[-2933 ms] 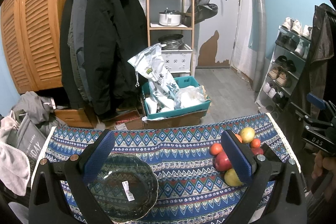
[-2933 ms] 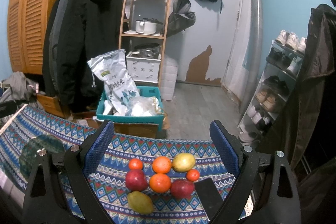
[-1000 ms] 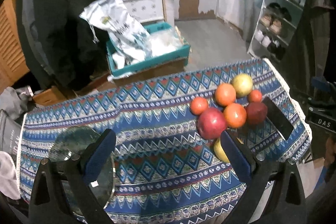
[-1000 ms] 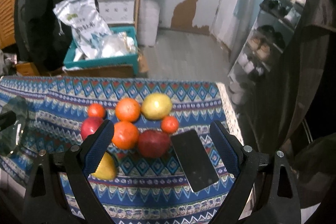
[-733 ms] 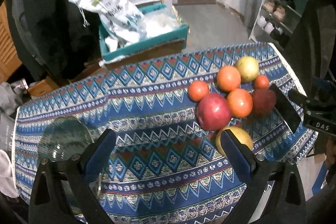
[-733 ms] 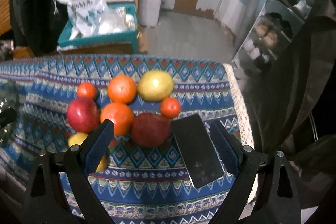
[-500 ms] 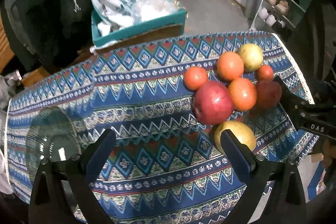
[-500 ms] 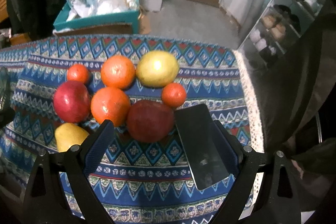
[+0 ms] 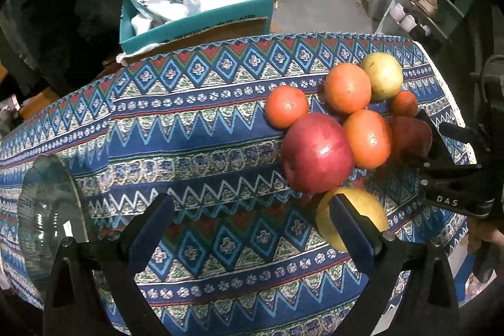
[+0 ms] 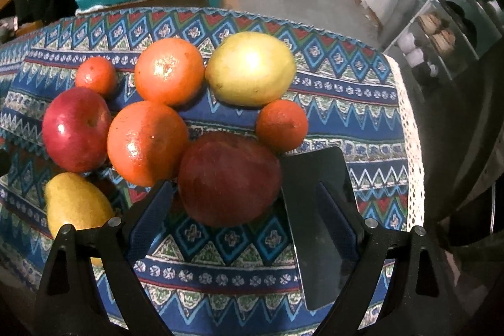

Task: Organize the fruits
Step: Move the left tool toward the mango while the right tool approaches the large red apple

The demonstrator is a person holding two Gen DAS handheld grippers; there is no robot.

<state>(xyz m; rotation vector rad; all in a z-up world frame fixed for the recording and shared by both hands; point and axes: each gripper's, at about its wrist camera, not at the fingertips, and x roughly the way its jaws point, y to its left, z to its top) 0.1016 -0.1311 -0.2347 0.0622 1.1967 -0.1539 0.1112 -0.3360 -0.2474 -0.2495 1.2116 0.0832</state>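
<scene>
On the patterned tablecloth (image 9: 204, 153), both grippers' jaws gape empty near the clustered fruit (image 10: 151, 103).

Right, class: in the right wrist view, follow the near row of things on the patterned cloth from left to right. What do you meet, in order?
Yellow pear-shaped fruit → large dark red apple → flat black phone, lying just right of that apple.
</scene>
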